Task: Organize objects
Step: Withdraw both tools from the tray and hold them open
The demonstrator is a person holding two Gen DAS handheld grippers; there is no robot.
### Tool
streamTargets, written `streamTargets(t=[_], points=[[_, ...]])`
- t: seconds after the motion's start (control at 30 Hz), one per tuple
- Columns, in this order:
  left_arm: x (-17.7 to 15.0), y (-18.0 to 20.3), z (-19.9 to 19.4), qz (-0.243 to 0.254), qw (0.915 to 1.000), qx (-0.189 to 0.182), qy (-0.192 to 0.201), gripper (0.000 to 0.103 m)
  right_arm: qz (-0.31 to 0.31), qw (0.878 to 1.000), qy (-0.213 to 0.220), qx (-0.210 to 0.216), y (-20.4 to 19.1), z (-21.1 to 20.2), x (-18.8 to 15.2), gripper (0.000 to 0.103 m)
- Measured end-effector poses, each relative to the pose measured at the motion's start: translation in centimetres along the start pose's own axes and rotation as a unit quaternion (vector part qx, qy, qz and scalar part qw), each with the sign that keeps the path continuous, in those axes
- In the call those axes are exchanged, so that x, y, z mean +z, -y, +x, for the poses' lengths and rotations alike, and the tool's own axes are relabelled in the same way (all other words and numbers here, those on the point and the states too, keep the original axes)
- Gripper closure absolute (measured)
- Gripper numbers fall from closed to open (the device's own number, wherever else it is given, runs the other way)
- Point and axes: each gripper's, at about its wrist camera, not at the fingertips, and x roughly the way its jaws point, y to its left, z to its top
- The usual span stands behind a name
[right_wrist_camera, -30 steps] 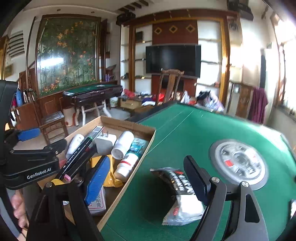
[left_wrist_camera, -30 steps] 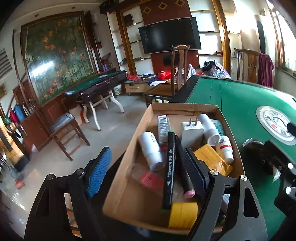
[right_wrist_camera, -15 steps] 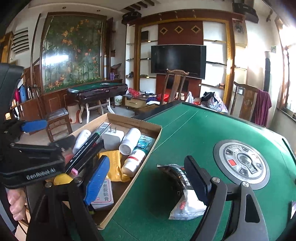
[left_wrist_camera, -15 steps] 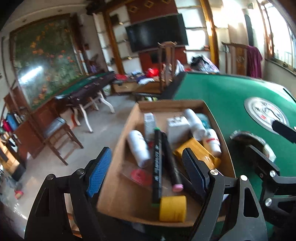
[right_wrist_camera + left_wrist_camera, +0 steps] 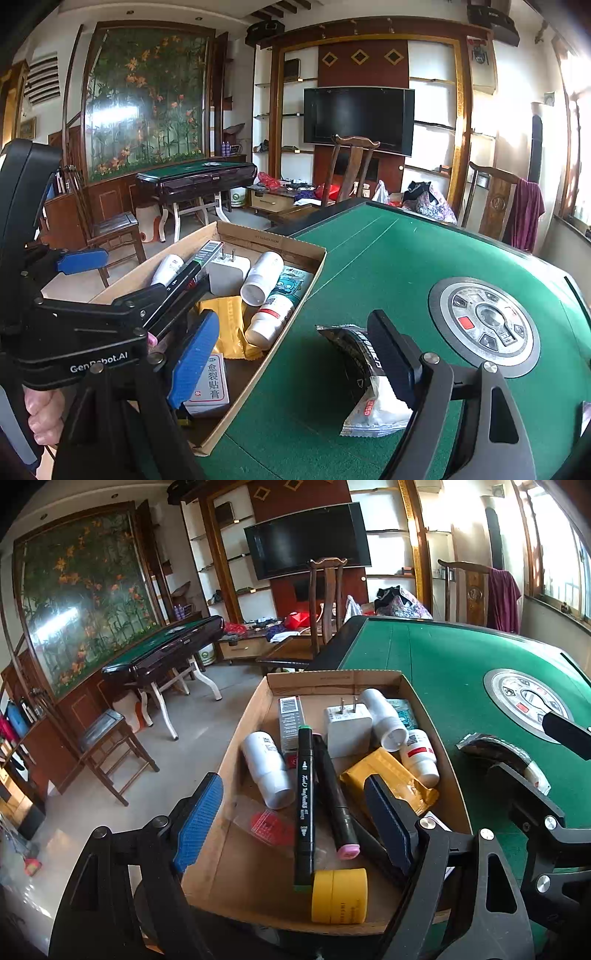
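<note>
Left gripper (image 5: 293,821) is hovering over the near end of the cardboard box (image 5: 334,678), jaws spread wide, gripping nothing. Directly between its fingers: a black marker (image 5: 304,805) with a green end and a second marker (image 5: 334,797) with a pink end, lying side by side. Just ahead of them, a white bottle (image 5: 267,771) and a white charger plug (image 5: 348,731). Below the right finger, a yellow jar (image 5: 339,895).

Right gripper (image 5: 295,350) is hanging over the box's right edge and the green table (image 5: 388,258), jaws likewise released. Under its right finger, a crinkled snack packet (image 5: 360,373) is lying on the felt, outside the box. Beyond the right finger, the table's round control panel (image 5: 484,325).
</note>
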Motion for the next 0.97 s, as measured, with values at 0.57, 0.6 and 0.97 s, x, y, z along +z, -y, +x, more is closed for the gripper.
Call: streamTargets(t=[0.57,0.6,0.97], points=[[-0.4,-0.5,0.5,0.001,1.0,0.003,-0.006,0.023,-0.002,1.0,-0.006,-0.001,0.1,0.4,-0.3,0.02],[-0.4,-0.5,0.5,0.0,1.0,0.001,-0.007,0.023,-0.002,1.0,-0.006,-0.001,0.1,0.4,-0.3,0.02],[-0.8,-1.6,0.7,-0.008,0.9999,-0.002,-0.012,0.023,-0.002,1.0,-0.007,-0.002,0.2,0.5,-0.4,0.02]])
